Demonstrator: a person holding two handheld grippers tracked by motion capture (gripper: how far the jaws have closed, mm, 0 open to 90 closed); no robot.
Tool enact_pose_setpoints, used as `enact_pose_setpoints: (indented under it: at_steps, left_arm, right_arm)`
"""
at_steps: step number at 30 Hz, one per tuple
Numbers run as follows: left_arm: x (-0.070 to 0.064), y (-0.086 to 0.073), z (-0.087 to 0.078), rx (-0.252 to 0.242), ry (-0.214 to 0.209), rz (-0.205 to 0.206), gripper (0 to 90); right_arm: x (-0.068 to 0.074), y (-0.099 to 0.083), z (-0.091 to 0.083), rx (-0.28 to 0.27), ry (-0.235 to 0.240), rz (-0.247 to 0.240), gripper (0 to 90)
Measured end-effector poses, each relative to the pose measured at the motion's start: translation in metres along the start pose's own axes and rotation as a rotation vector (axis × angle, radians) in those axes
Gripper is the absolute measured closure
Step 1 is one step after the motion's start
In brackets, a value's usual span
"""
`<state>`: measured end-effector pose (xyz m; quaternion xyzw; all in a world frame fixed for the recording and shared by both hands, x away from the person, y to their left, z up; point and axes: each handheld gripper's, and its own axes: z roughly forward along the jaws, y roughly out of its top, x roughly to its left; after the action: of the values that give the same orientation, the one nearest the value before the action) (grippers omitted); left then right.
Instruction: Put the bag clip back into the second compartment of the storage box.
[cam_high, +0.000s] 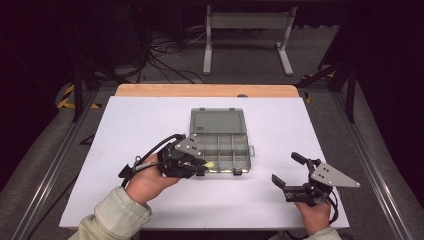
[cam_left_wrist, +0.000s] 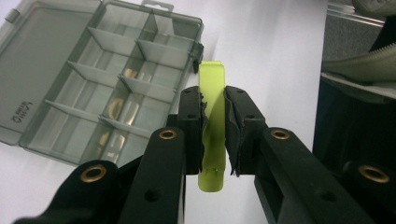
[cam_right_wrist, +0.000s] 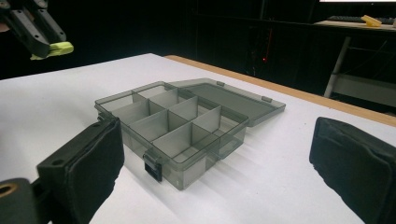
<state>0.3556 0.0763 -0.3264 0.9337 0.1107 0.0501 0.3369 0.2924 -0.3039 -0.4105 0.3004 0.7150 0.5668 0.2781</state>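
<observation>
The white table (cam_high: 150, 200) carries everything, and the biggest thing on it is the grey see-through compartment box (cam_high: 220, 147), open, its lid (cam_high: 218, 121) laid flat on the far side and its dividers splitting the tray into small cells. I make out some brassy curved bits in the cells in the left gripper view, though the plastic blurs them too much to name.

My left gripper (cam_high: 200, 165) sits at the box's near-left corner, above the table, and its jaws are clamped on a flat yellow-green clip (cam_left_wrist: 212, 126). The strip runs along the jaws: its long axis goes with my reach, one rounded end poking out past the tips toward the box's latch corner, the other end sticking out behind the pads toward my hand. In the high view just the bright tip (cam_high: 210, 164) shows, pointing right along the box's front wall.

So the clip is just beside the tray, not yet over a cell; I judge the move ahead is a short carry forward and over the front wall, and the left hand is plainly the nearer one for it.

My right gripper (cam_high: 292, 175) rests well apart to the right of the box, jaws spread wide and holding nothing, aimed at the tray's latch (cam_right_wrist: 152, 169).
</observation>
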Motion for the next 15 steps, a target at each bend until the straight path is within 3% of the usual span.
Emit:
enact_pose_setpoints:
  at_steps: [7,15]
  left_arm:
    - [0.017,0.012,0.004,-0.033,0.049,-0.042,77.5]
    - [0.033,0.026,0.011,-0.065,0.07,-0.076,77.5]
  right_arm:
    - [0.0,0.0,0.0,-0.002,0.002,-0.001,3.8]
    - [0.0,0.0,0.0,-0.002,0.004,-0.003,3.9]
